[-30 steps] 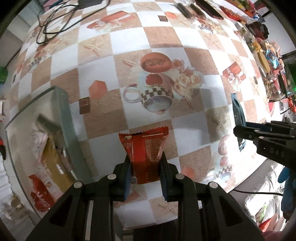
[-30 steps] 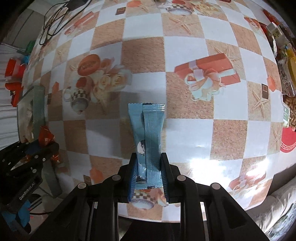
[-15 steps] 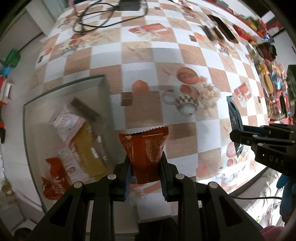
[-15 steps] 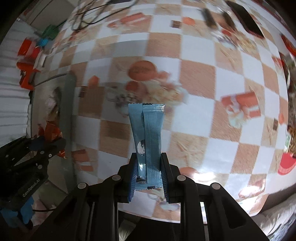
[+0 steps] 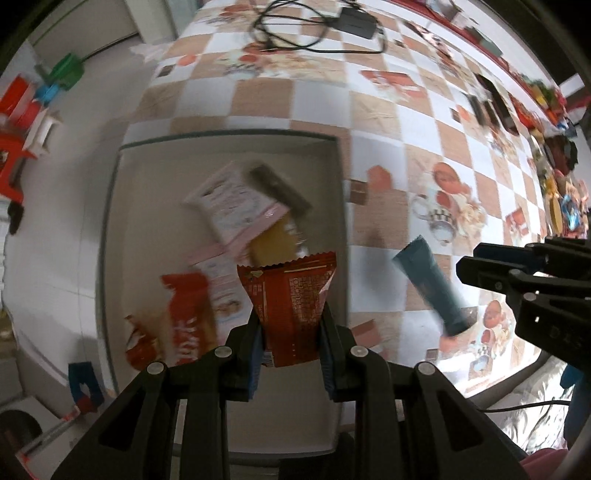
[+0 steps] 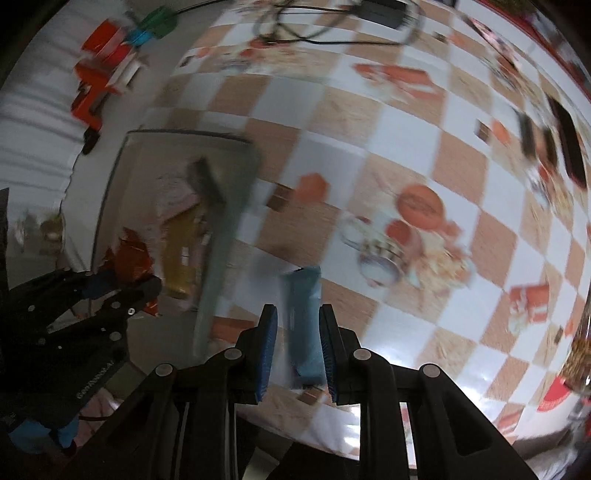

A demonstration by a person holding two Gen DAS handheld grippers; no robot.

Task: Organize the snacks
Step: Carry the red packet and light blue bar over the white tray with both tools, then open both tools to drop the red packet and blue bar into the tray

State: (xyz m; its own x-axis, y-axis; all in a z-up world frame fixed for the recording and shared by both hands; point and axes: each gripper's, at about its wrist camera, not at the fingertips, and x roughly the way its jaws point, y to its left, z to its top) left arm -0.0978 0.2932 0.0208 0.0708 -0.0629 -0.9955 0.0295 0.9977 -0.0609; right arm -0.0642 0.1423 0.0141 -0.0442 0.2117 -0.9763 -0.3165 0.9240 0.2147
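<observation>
My left gripper (image 5: 290, 325) is shut on a red snack packet (image 5: 290, 299) and hangs over the open grey box (image 5: 229, 142), near its right wall. The box holds several snack packs, among them a pink and white one (image 5: 236, 206), a yellow one (image 5: 277, 240) and a red one (image 5: 188, 314). My right gripper (image 6: 297, 336) is shut on a teal snack bar (image 6: 303, 317) above the checkered tablecloth, just right of the box wall (image 6: 221, 236). In the left wrist view the teal bar (image 5: 430, 284) and the right gripper show at the right.
A black cable and adapter (image 5: 354, 26) lie at the table's far end. More snacks and dark items (image 5: 554, 177) crowd the right edge. Red and green objects (image 6: 110, 48) sit on the floor left of the table. The near table edge runs close under both grippers.
Both grippers have travelled left across the table with their snacks. The box has come from the left edge of the views to beneath the left gripper and beside the right one.
</observation>
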